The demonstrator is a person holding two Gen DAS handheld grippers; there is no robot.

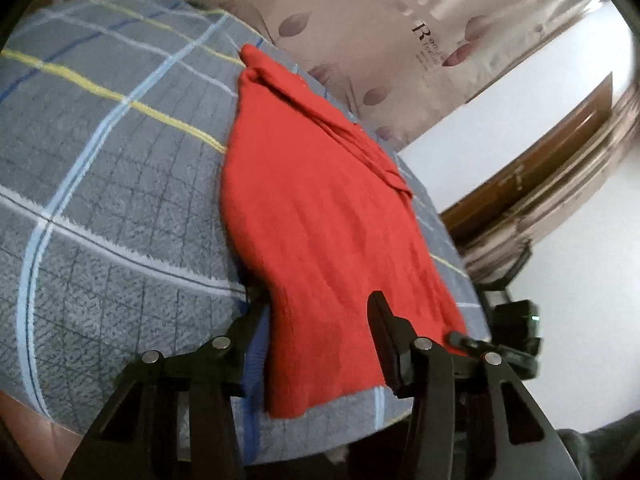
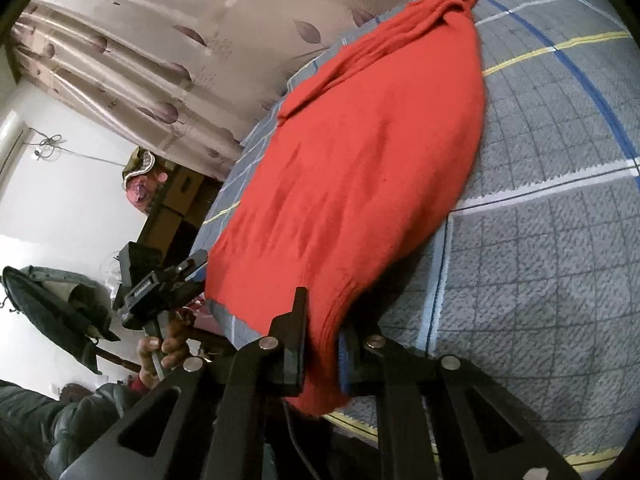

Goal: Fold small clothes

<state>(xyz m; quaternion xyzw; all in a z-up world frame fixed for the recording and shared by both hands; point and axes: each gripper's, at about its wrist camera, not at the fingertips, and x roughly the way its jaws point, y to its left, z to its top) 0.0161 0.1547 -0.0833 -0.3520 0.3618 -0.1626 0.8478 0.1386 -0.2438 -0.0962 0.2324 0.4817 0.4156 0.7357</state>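
We clench the right gripper on the near hem of the red sweater, which lies along the bed's edge, while the left gripper straddles the other hem corner without visibly pinching it, probably to lift both for a fold.

The bed lies bare on one side of the red cloth, wide flat room with nothing standing on it. On the cloth's other side only a narrow strip of bed shows before the edge, and past it hangs the curtain. Near that edge the other hand-held gripper and the hand bearing it crowd the near corner, with furniture behind.
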